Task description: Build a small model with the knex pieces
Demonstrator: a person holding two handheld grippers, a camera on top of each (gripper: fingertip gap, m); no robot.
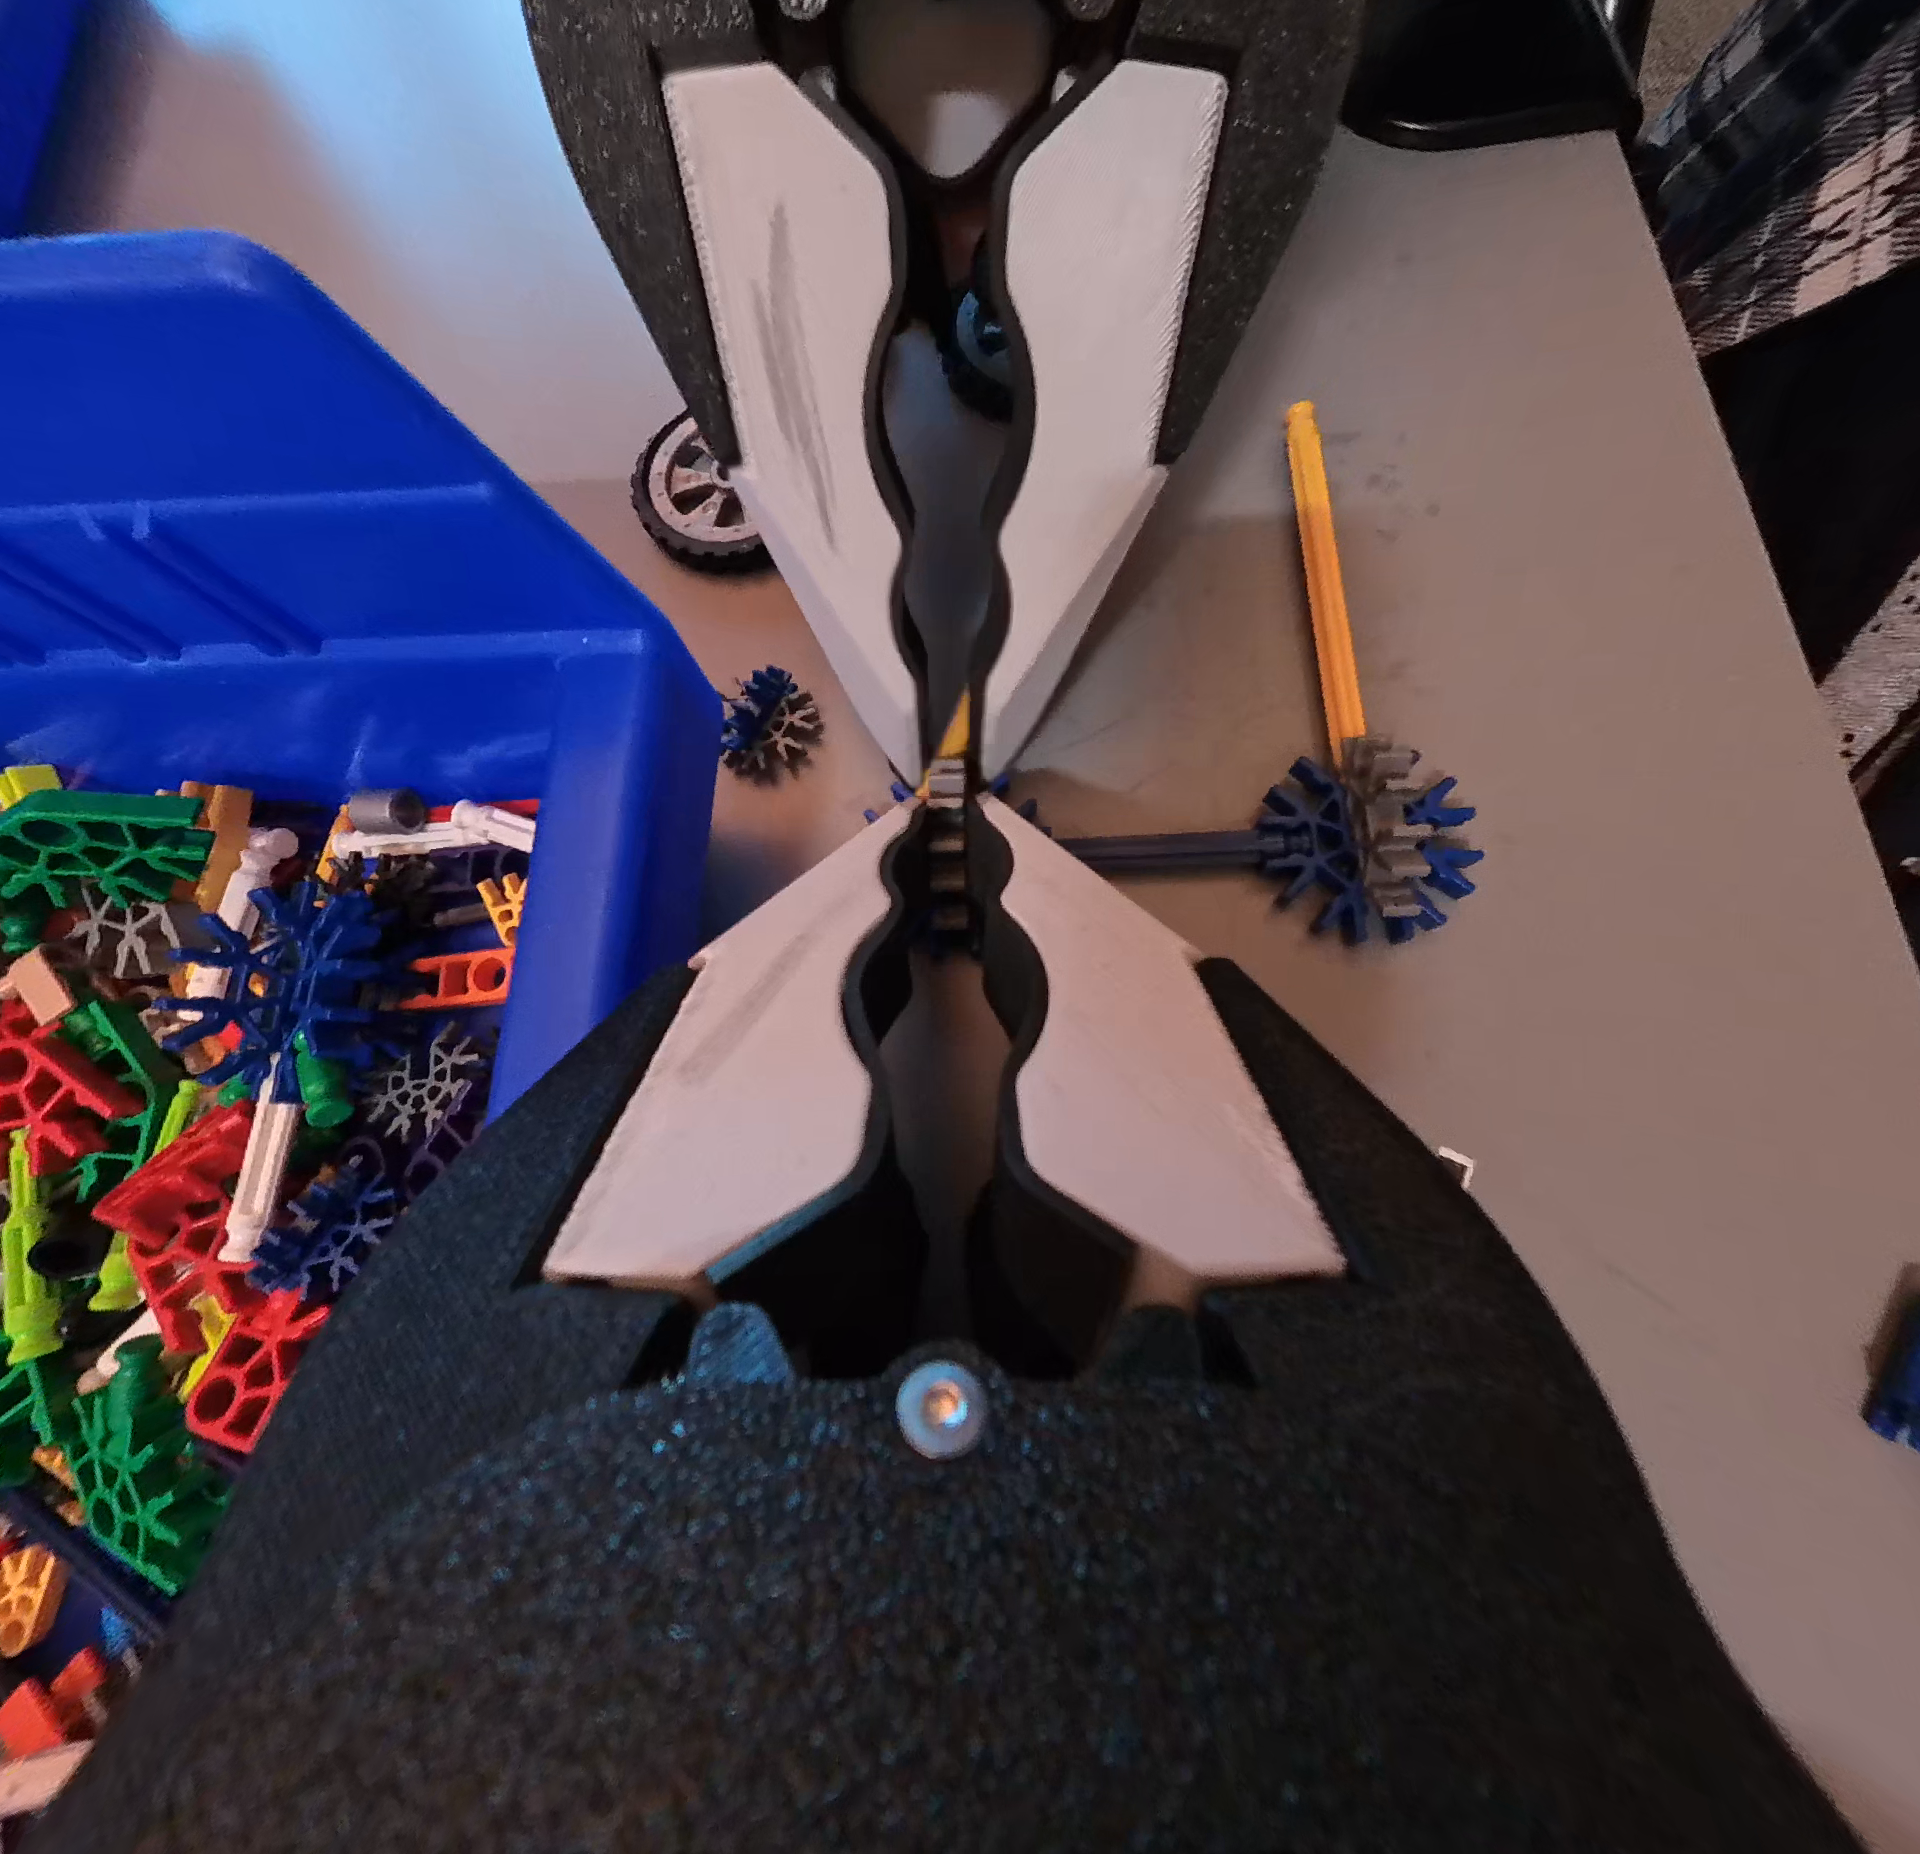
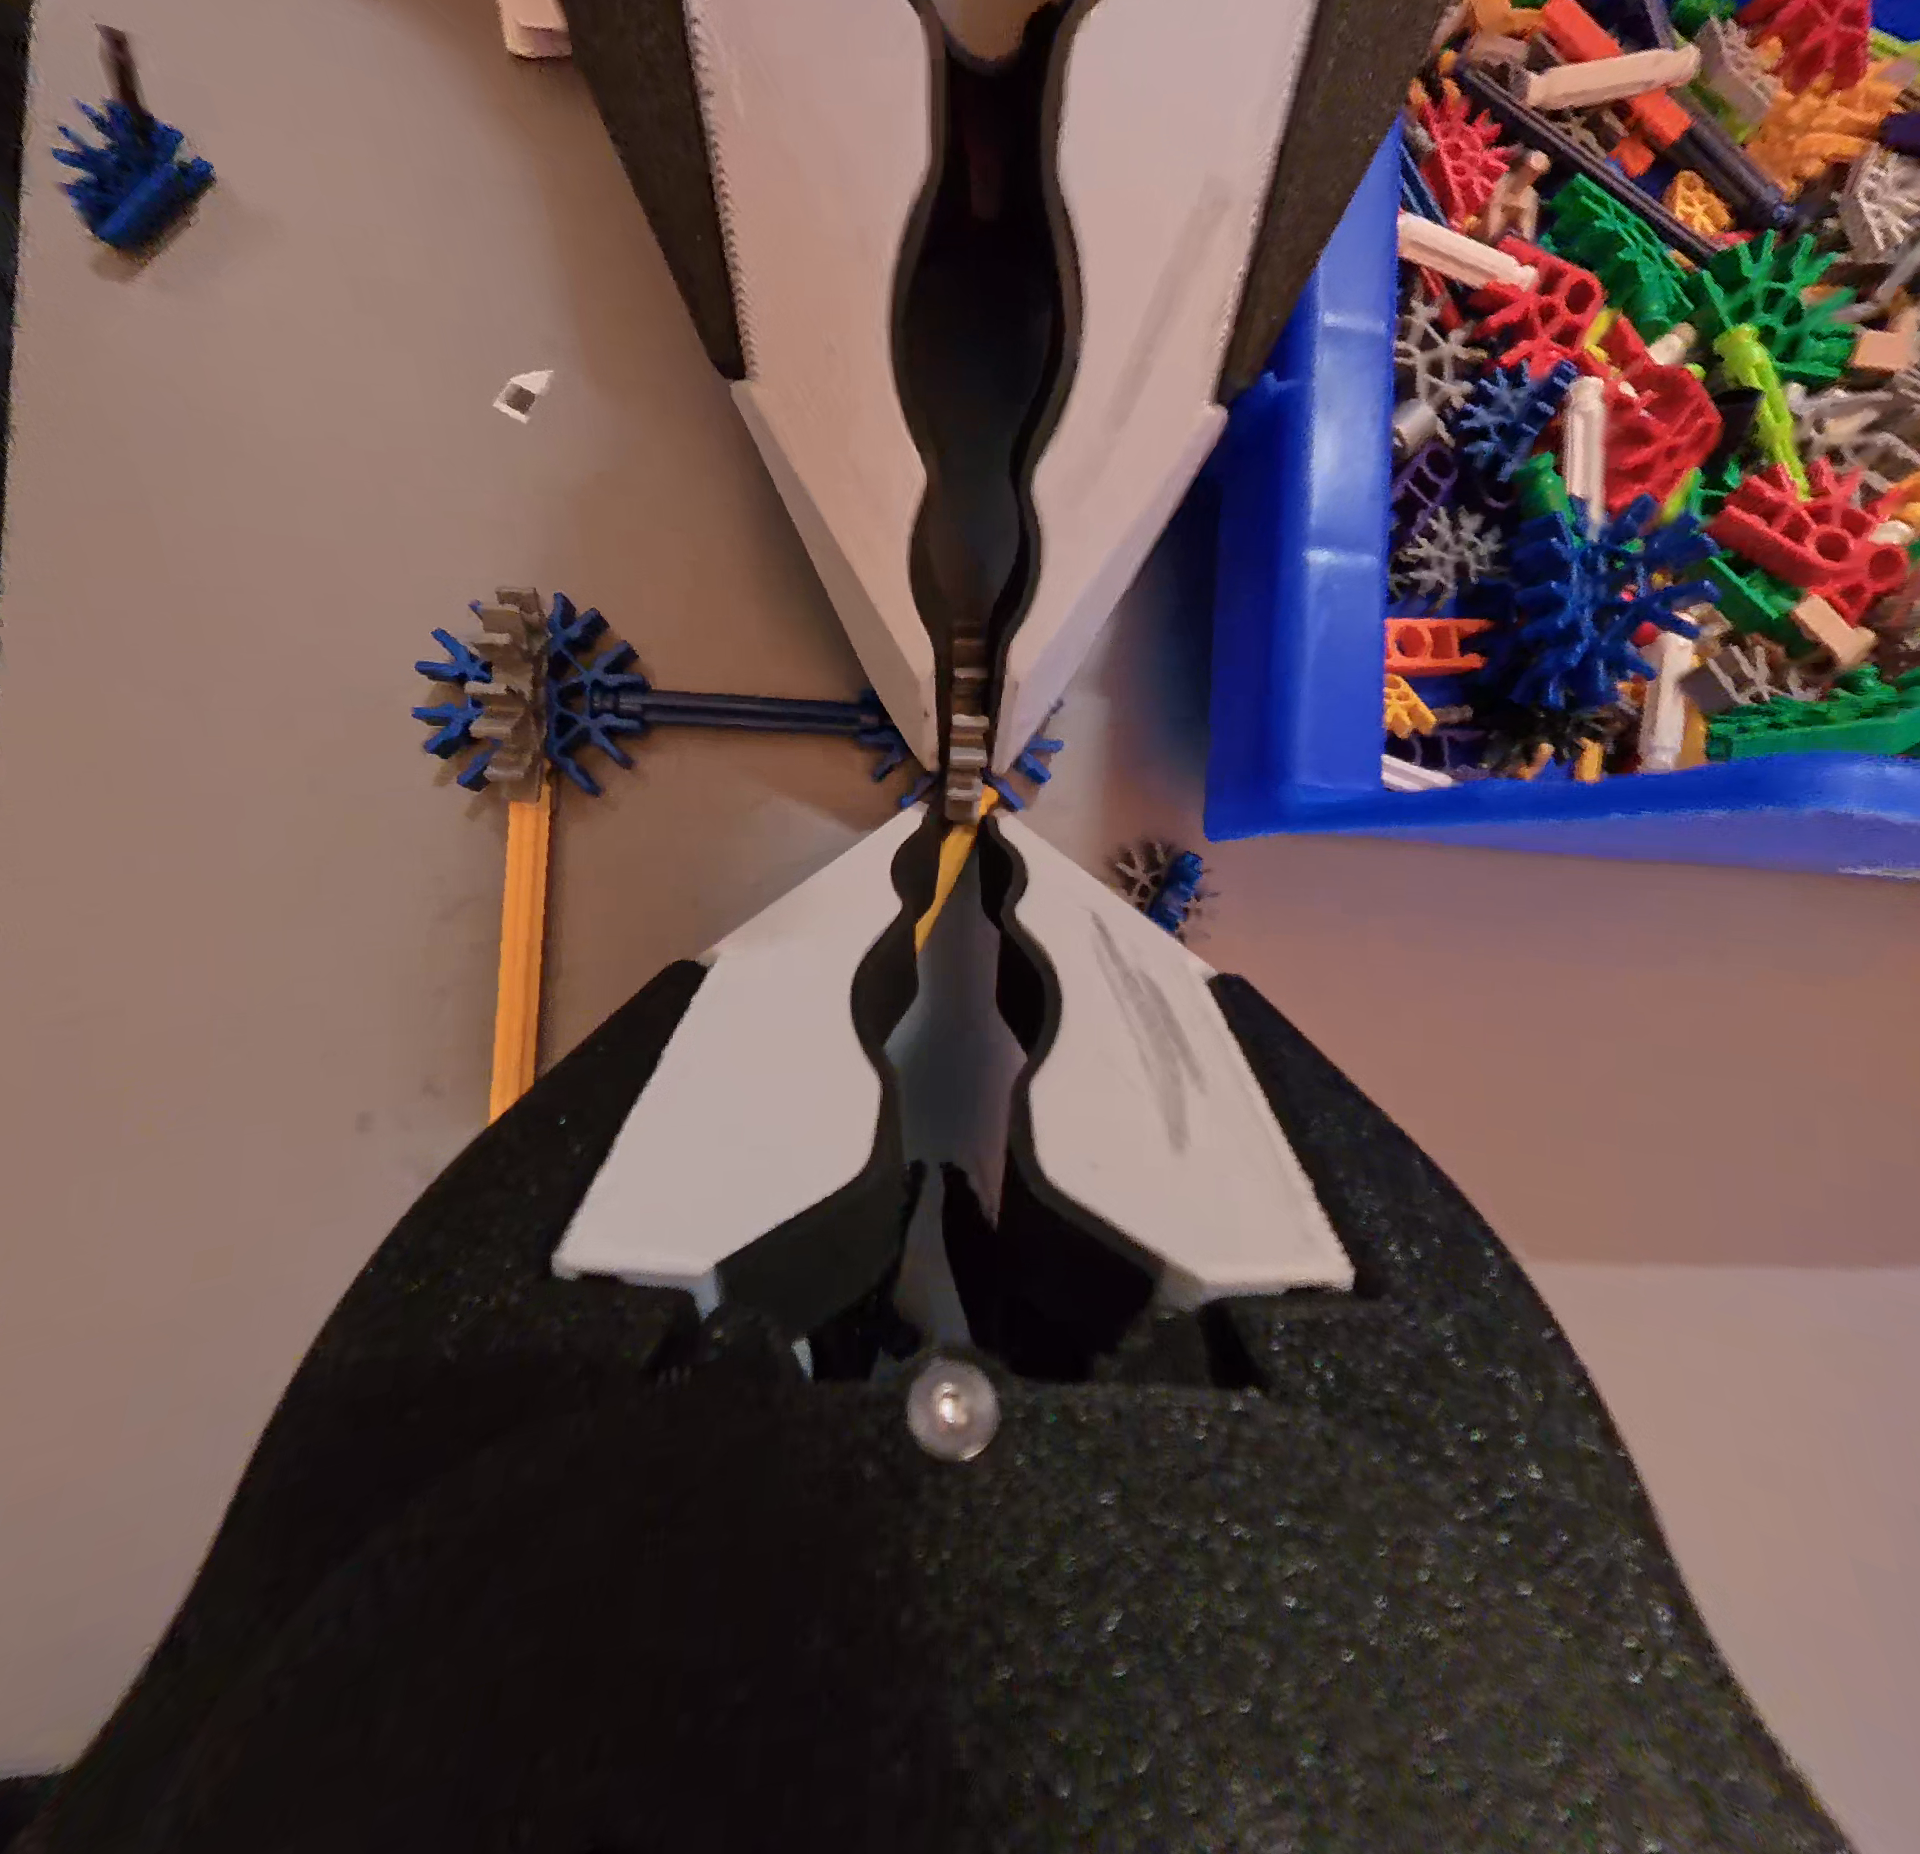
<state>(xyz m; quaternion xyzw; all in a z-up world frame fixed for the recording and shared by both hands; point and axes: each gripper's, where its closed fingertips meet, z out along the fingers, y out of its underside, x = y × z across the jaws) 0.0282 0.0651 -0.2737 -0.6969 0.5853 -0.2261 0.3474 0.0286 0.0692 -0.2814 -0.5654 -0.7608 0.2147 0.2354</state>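
My two grippers meet tip to tip over a grey table (image 1: 1507, 973). My left gripper (image 1: 945, 817) is shut on a grey-and-blue connector cluster (image 1: 945, 848), which also shows in the right wrist view (image 2: 966, 724). My right gripper (image 2: 956, 833) is shut on a short yellow rod (image 2: 940, 890) that runs into that cluster. A dark blue rod (image 2: 748, 711) links the held cluster to a second blue-and-grey connector cluster (image 1: 1361, 848) lying on the table. A longer yellow rod (image 1: 1325, 578) sticks out of that second cluster.
A blue bin (image 1: 613, 765) full of mixed coloured building parts stands close beside the grippers. A small blue-and-grey connector (image 1: 771, 722) and a grey-spoked wheel (image 1: 696, 505) lie near it. Another blue piece (image 2: 130, 173) lies farther off. The table edge runs beside plaid fabric (image 1: 1787, 194). The tips of both grippers are at nearly the same place. Left tips and right tips are each some 15 centimeters from the blue piece (image 2: 130, 173).
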